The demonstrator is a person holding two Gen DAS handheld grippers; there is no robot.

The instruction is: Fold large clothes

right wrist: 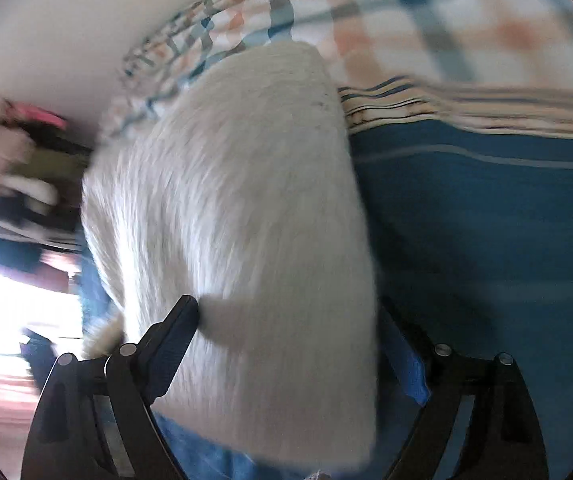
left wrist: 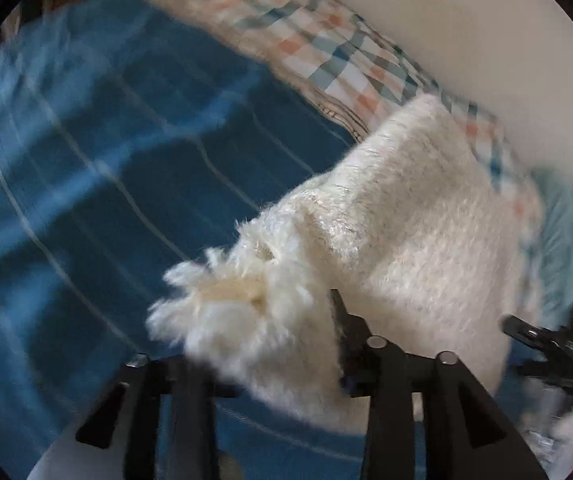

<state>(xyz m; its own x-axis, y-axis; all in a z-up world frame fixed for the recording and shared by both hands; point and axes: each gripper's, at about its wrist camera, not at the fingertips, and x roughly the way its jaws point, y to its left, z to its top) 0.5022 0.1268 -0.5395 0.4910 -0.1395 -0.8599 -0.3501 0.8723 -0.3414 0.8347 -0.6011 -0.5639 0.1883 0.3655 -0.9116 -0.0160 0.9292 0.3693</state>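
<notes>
Right now your fluffy white garment (left wrist: 398, 216) lies on the blue striped bed cover (left wrist: 106, 160), its long axis running away from you toward the checked bedding (left wrist: 326, 48) by the wall. In the left wrist view its shaggy near end spills between the fingers of your left claw (left wrist: 254, 344), which stands half spread; one finger is buried behind the fur, and I judge the pads are not pressing on it. In the right wrist view your right claw (right wrist: 290, 320) stands wide open, straddling the near edge of the same garment (right wrist: 226, 200), with one finger (right wrist: 178, 328) over the fabric and the other beside its edge on the blue side. Both claws sit at the near end, so neither is closer to the far end. Any lengthwise fold would mean carrying this near edge forward, toward the wall.
</notes>
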